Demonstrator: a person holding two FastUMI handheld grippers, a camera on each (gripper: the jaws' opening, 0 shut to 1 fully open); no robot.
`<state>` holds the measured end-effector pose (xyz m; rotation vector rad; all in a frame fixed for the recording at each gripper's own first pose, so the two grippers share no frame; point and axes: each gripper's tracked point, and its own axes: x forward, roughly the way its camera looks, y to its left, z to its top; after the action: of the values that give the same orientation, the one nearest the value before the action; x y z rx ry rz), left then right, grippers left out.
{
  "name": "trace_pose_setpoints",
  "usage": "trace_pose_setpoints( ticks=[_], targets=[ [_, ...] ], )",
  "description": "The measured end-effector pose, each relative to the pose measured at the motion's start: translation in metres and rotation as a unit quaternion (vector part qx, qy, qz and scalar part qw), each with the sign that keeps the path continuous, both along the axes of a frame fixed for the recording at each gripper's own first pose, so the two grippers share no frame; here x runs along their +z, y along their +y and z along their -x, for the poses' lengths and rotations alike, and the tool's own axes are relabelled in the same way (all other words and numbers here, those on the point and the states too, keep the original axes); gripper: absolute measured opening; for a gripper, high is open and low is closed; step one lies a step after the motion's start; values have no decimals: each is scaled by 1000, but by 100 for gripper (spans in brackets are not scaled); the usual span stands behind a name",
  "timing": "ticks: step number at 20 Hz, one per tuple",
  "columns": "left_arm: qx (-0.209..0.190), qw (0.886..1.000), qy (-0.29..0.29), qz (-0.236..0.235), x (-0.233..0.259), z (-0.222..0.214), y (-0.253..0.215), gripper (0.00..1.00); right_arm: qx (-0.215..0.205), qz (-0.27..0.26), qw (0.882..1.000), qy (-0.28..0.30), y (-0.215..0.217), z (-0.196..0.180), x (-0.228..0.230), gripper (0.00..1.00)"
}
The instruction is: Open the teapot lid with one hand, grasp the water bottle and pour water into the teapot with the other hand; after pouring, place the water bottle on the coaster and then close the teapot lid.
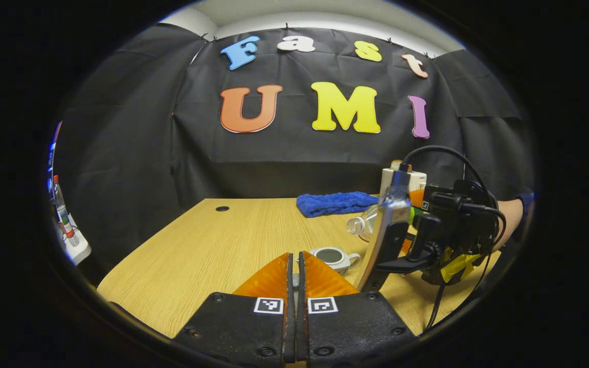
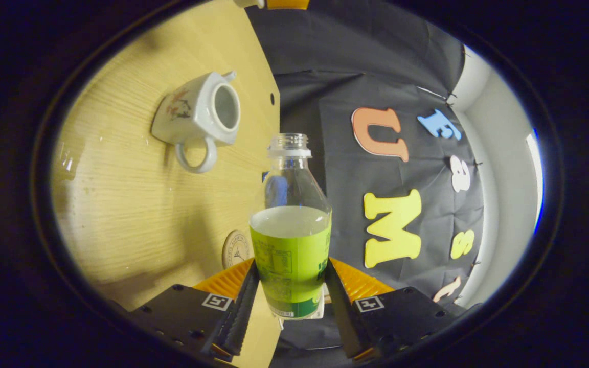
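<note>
The wooden table (image 1: 212, 245) lies under my left gripper (image 1: 295, 266), whose fingers are pressed nearly together, whether on something I cannot tell. My right gripper (image 2: 289, 286) clamps the tilted water bottle (image 2: 290, 245) beside the coaster (image 2: 236, 249). Beyond sits the open teapot (image 2: 200, 115); a blue cloth (image 1: 335, 202) lies farther back.

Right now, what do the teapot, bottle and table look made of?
Teapot: likely glazed ceramic, glossy white with painted motif. Water bottle: clear thin plastic, see-through above a green label. Table: pale wood grain, matte, possibly laminate.
</note>
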<state>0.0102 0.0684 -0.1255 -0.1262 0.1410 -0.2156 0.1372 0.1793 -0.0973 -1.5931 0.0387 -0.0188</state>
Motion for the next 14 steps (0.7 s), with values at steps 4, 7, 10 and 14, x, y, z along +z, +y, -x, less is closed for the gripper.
trace_pose_setpoints(
  ticks=[4,7,10,14],
  targets=[
    [0,1000,1,-1,-3,1,3,4,29,71,997,-21,21,1,9,74],
    [4,1000,4,-3,-7,1,8,4,46,126,990,-42,25,1,17,74],
    [4,1000,7,-3,-11,2,10,3,55,159,984,-56,29,0,23,72],
    [6,1000,9,-1,-12,1,14,3,64,194,975,-83,32,-1,27,73]
  ],
)
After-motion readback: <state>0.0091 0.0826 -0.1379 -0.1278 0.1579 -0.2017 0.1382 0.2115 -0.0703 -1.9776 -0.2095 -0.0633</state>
